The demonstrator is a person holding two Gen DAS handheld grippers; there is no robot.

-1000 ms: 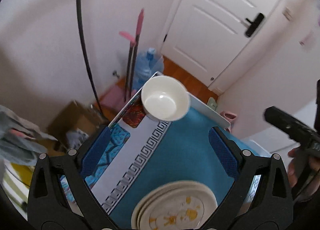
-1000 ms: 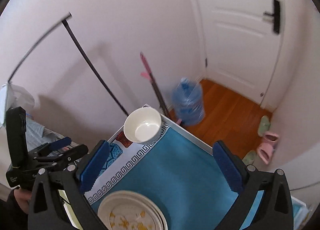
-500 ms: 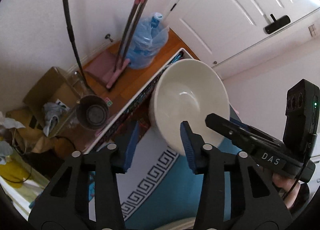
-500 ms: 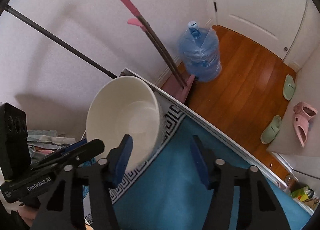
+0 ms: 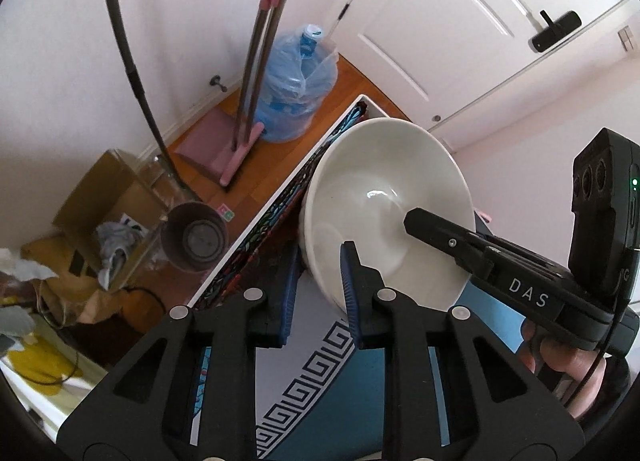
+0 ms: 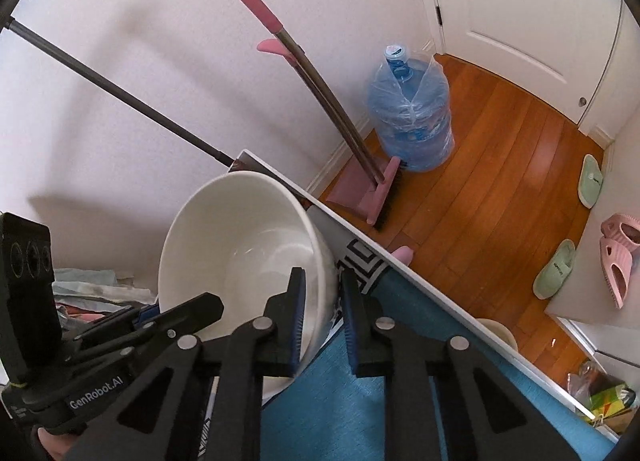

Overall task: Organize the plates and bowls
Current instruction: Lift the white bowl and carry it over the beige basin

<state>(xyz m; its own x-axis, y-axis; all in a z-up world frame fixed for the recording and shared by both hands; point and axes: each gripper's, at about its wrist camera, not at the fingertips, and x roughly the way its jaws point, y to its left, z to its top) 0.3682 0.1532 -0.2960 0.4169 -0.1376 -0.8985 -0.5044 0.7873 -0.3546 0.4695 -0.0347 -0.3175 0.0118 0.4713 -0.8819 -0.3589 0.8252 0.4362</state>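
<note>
Left wrist view shows your left gripper [image 5: 318,293] pinching the near rim of the white bowl [image 5: 384,205], one finger outside the wall and one inside; the right wrist view shows your right gripper [image 6: 322,321] doing the same on the opposite rim of that bowl [image 6: 240,245], fingers narrowed onto the wall. The bowl sits at the far corner of the counter [image 6: 400,393], right by its white edge, above the wooden floor [image 6: 492,181]. It looks like glazed ceramic: stiff, fairly heavy for its size, smooth and probably slippery against the pads, and it would likely break if it went over that edge. You have only thin rim contact on each side, so judge the hold as modest; keep both grips level and matched, since any twist between them could lever the rim out. A deeper bite on the wall would be safer.
</note>
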